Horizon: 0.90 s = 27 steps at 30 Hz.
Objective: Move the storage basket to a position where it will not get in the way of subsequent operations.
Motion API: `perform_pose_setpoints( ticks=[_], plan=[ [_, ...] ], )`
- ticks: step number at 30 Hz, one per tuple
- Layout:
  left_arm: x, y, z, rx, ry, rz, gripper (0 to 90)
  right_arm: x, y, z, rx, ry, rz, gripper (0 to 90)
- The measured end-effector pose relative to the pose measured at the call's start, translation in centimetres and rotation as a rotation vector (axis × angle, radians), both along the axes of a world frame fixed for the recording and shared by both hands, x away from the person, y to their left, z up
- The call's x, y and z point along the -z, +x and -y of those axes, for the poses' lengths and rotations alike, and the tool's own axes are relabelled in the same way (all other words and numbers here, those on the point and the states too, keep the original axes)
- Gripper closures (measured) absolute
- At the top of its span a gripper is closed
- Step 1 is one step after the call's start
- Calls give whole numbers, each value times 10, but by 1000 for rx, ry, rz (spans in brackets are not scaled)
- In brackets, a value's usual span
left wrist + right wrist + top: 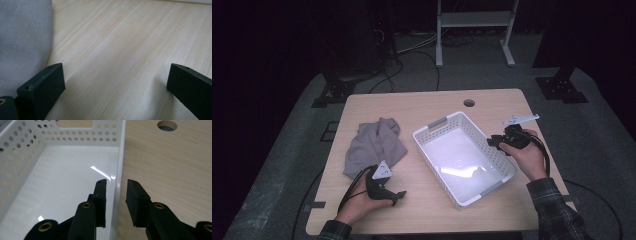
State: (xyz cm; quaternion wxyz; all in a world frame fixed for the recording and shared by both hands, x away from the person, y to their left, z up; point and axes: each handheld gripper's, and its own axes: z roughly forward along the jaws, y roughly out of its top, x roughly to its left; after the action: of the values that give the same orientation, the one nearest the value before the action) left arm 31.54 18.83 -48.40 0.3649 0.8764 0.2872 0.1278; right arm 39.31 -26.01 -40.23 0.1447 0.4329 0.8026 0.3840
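Two things lie on the worktop [432, 102] in the high view: a white perforated basket [499, 150] set at a slant in the middle, and a crumpled grey cloth [374, 145] well to its left. The basket is empty, its glossy floor bare. The right claw [493, 142] sits at the basket's right-hand long wall, while the left claw [396, 199] rests low on the worktop just below the cloth, holding nothing.

One corner of the cloth [22, 42] fills the left of the left gripper view, soft and limp, sure to sag when lifted, so a pinch on a bunched fold looks best. The left claw [115, 82] is spread wide over bare wood, one jaw just beside the cloth's edge.

Seen in the right gripper view, the right claw [116, 202] straddles the basket's thin wall [119, 170], one jaw inside and one outside. The jaws stand narrow, yet a gap shows on each side of the wall, so they do not pinch it. The basket seems light, stiff and slick plastic; that rim is a fair hold, though it may slip or tip from one side
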Motion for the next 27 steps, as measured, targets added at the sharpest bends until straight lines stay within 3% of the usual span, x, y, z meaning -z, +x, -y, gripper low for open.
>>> perform_pose_setpoints(
  ticks=[13, 18, 27],
  plan=[
    [0, 0, 0, -1, 2, 0, 4, 10, -43, 24, 9, -24, -29, 714],
    [0, 0, 0, -2, 2, 1, 4, 12, -50, 26, 4, -31, -37, 762],
    [0, 0, 0, -2, 1, 1, 4, 12, -43, 27, 24, -40, -38, 837]
  ],
)
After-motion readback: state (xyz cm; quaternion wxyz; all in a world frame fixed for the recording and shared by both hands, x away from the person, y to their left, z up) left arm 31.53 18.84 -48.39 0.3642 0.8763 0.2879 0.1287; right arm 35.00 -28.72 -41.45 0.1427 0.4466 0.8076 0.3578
